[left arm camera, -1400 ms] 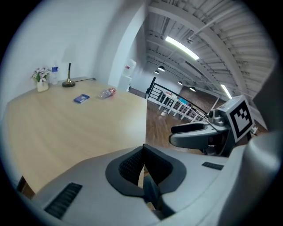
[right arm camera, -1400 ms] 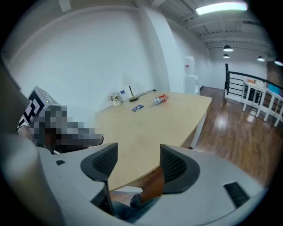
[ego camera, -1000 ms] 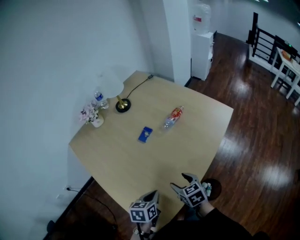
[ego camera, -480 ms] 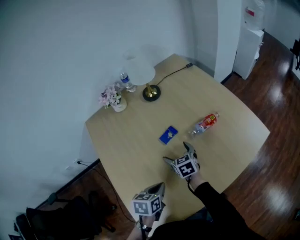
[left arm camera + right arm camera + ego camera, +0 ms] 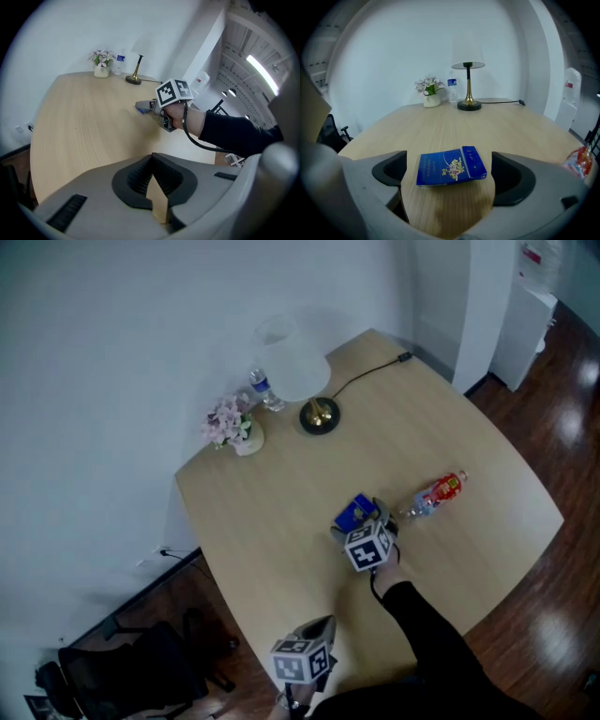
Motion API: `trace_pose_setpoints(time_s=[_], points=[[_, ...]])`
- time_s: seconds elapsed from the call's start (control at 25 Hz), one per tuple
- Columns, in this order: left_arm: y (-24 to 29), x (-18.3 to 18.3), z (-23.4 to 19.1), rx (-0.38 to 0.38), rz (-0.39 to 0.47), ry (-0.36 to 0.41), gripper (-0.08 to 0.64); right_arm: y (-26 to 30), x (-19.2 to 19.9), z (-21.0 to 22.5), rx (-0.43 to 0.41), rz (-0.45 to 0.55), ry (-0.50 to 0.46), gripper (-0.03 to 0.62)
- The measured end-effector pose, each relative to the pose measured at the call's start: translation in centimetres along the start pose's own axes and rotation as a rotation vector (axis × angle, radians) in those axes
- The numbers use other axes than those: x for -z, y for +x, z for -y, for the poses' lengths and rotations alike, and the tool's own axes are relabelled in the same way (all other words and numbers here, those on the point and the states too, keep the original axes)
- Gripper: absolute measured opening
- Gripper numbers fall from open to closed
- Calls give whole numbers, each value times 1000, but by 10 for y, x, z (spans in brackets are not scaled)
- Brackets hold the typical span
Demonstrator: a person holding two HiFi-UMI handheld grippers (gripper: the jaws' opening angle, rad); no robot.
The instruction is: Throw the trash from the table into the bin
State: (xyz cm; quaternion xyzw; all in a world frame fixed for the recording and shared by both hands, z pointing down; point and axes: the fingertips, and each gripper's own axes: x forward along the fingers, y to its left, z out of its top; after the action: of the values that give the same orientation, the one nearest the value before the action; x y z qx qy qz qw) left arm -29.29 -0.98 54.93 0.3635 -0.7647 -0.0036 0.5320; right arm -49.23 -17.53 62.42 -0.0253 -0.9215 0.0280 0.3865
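Observation:
A small blue pack (image 5: 451, 166) lies flat on the wooden table (image 5: 281, 521), between the spread fingers of my right gripper (image 5: 449, 172). Its jaws are opening and neither pad touches the pack. From the head view the right gripper (image 5: 360, 521) reaches over the blue pack (image 5: 352, 512) near the table's middle. A crushed plastic bottle with a red label (image 5: 437, 495) lies just to the right of it. My left gripper (image 5: 324, 621) hangs at the table's near edge, shut and with nothing in it (image 5: 151, 161). No bin is in view.
At the table's far corner stand a white-shaded lamp (image 5: 302, 382) with a cord, a water bottle (image 5: 265, 390) and a small pot of flowers (image 5: 232, 424). A dark chair (image 5: 122, 662) stands on the floor at lower left. A water dispenser (image 5: 539, 282) stands at the upper right.
My right gripper has travelled from the table's near edge out to the blue pack, and its jaws have spread wide around it. The left gripper shifted a little along the near edge.

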Motion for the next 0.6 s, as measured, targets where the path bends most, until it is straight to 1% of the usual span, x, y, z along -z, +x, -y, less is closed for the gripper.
trace_pose_setpoints(time_s=[0.08,0.2,0.28,0.4,0.48,0.6], points=[[2,-1,-4,-8,-1,-1,5,10,3,4,-2,-18,0,557],[6,2,-9,-13,-3,0,5,18,8,2,-26,-48,-12,557],[9,3,-10,-13,-1,-1,5,18,9,1,-35,-68,-42,557],[14,4,-11,-7,2,-9,5,22,14,3,-25,-77,-85,554],[13,5,-11,-7,0,-8,5,19,12,3,-33,-70,-87,539],[10,7,-10,-12,15,-2,5,13,19,2,-55,-78,-63,530]])
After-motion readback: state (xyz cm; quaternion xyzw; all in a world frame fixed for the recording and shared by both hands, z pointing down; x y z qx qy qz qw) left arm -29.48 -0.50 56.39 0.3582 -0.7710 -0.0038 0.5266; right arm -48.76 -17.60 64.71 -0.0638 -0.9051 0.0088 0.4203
